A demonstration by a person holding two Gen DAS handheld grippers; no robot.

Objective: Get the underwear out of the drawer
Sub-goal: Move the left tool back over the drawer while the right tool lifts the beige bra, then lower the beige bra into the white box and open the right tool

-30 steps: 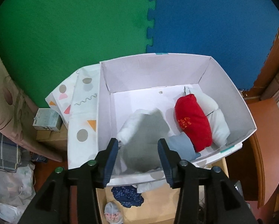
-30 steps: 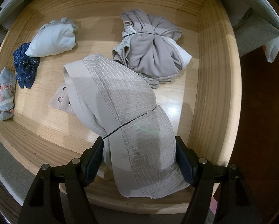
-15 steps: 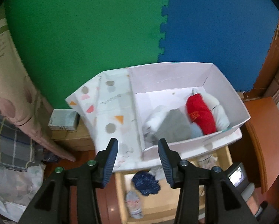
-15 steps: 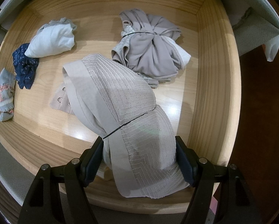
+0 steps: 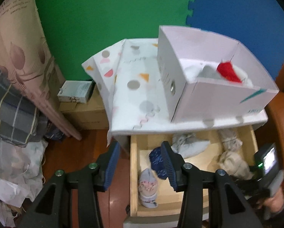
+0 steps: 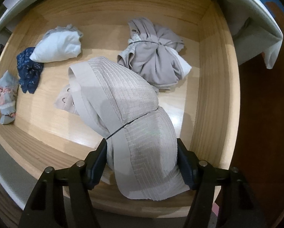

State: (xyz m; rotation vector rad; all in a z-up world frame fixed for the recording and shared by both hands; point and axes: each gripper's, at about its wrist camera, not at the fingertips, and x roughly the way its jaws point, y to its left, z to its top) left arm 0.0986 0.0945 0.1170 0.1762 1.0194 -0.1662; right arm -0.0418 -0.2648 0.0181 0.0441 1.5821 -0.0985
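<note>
While the wooden drawer (image 6: 214, 98) sits pulled out under the patterned cabinet (image 5: 134, 95), the big worry is its front wall: the right tool (image 6: 142, 161) has its two fingers closed in on the near end of the beige bra (image 6: 126, 106), and if that bundle comes up at a shallow angle, I'd say the far end could drag across the drawer floor or catch on the front edge and pull free. Only the near end is pinched, so most of the padded, ribbed fabric hangs out ahead of the tool, and a loose grip on soft cloth like this may slip. Watch the hook-and-eye strap poking out on the left of the bra, too; it lies flat on the wood and looks ready to snag.

Next in size, the grey bundle (image 6: 157, 60) lies just beyond the bra, close enough that the two could tangle and come up together. The white bundle (image 6: 56, 47), the navy piece (image 6: 28, 72) and the small floral piece (image 6: 5, 96) sit well off to the left, out of trouble.

Over on the other side, the left tool (image 5: 140, 165) hovers spread wide and empty above the drawer's left edge, with the white box (image 5: 208, 98) on the cabinet top up ahead
</note>
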